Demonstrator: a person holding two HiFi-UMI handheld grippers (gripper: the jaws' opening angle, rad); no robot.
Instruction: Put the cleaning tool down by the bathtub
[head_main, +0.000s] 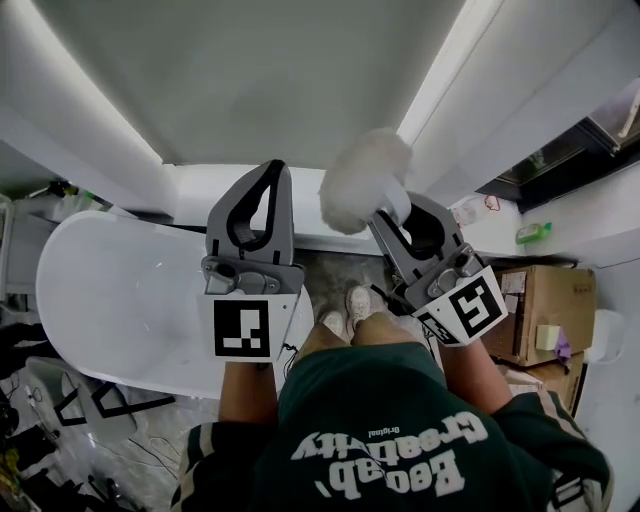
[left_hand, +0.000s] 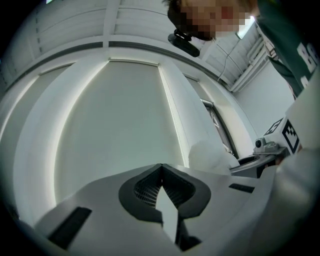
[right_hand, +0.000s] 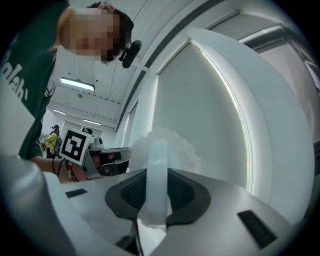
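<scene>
The cleaning tool is a fluffy white duster (head_main: 365, 180) on a pale translucent handle (right_hand: 157, 175). My right gripper (head_main: 400, 215) is shut on that handle, and the fluffy head (right_hand: 167, 145) sticks out past the jaws, which point up toward the white wall and ceiling. In the left gripper view the duster (left_hand: 210, 155) shows beside my right gripper (left_hand: 270, 150). My left gripper (head_main: 272, 172) is held up next to it, its jaws meeting at the tips (left_hand: 161, 167) with nothing between them. The white bathtub (head_main: 70, 300) lies below, at the left.
The person's shoes (head_main: 345, 308) stand on the grey floor beside the tub. A cardboard box (head_main: 545, 300) sits at the right and a green bottle (head_main: 533, 233) on the white ledge. Dark clutter and cables (head_main: 90, 420) lie at the lower left.
</scene>
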